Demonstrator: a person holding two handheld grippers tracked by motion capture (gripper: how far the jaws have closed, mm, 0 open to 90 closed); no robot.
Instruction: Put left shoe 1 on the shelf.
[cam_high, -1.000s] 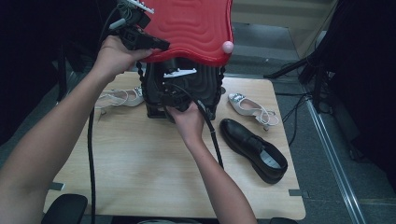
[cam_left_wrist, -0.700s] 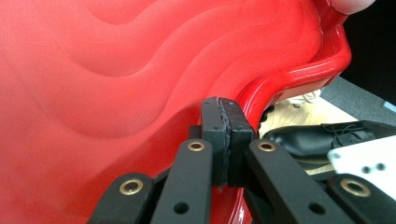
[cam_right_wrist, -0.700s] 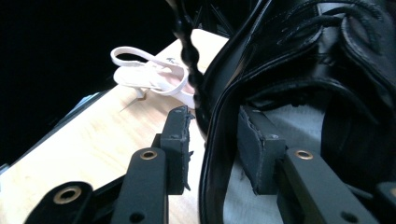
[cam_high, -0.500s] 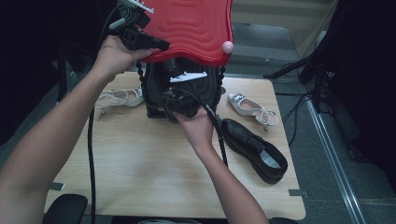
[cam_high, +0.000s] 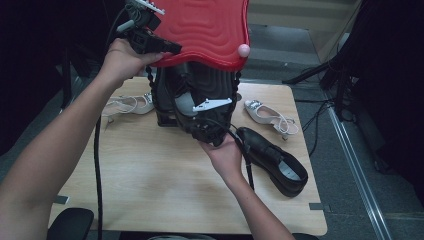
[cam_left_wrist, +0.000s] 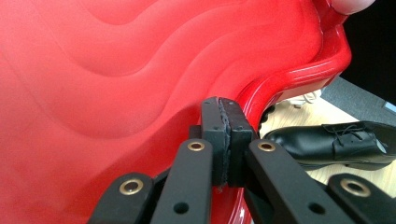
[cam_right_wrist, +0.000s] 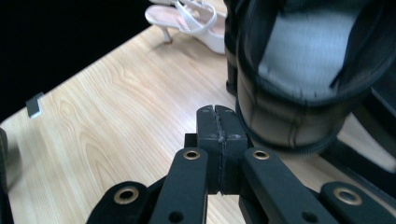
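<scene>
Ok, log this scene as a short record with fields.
case: red lid raised, black lining open towards the person
left tool: shut, at the lid's rim
right tool: shut, jaws just closed, nothing between them, low beside the black lining
black shoe: on the table, right of the case
white sandals: one left of the case, one right

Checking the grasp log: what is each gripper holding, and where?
Nothing: the left gripper, by the red lid, and the right gripper show pads together, empty.
</scene>
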